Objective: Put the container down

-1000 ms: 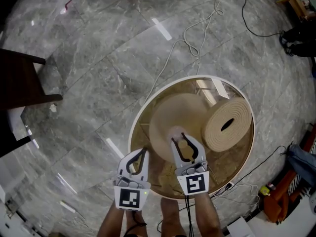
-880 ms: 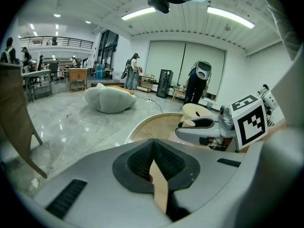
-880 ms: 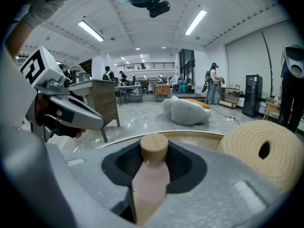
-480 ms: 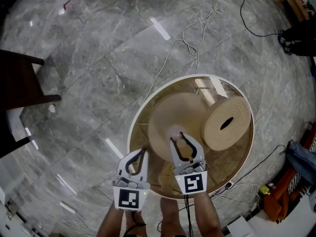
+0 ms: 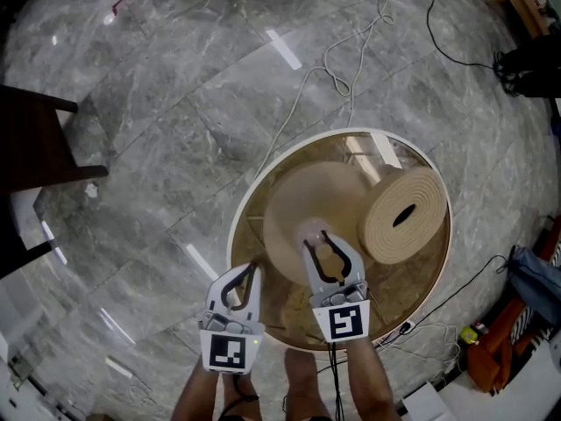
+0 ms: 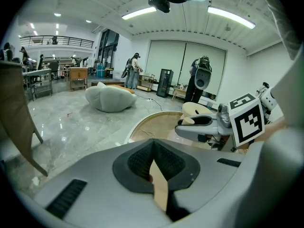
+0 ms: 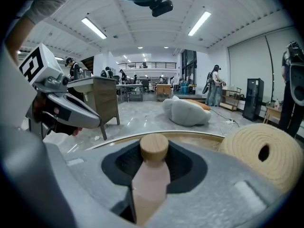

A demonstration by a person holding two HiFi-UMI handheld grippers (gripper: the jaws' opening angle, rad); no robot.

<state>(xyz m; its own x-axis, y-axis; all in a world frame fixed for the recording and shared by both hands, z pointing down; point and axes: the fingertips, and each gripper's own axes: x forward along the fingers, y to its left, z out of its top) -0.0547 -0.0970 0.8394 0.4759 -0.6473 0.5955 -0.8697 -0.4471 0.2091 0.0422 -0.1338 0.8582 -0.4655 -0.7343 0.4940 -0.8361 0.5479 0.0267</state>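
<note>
Both grippers reach in from 6 o'clock in the head view, tilted forward and down, side by side at the near edge of the round desk. The right gripper points toward 12 o'clock, its fingers clenched on the container, a pinkish bottle with a wooden cap. The body sits wedged between the 2 dark pads, and the cap stands past them. Whether its base touches the desk cannot be told. A rolled beige mat lies at 2 o'clock from it. The left gripper, at 8 o'clock from the right, has its fingers closed together on nothing.
</note>
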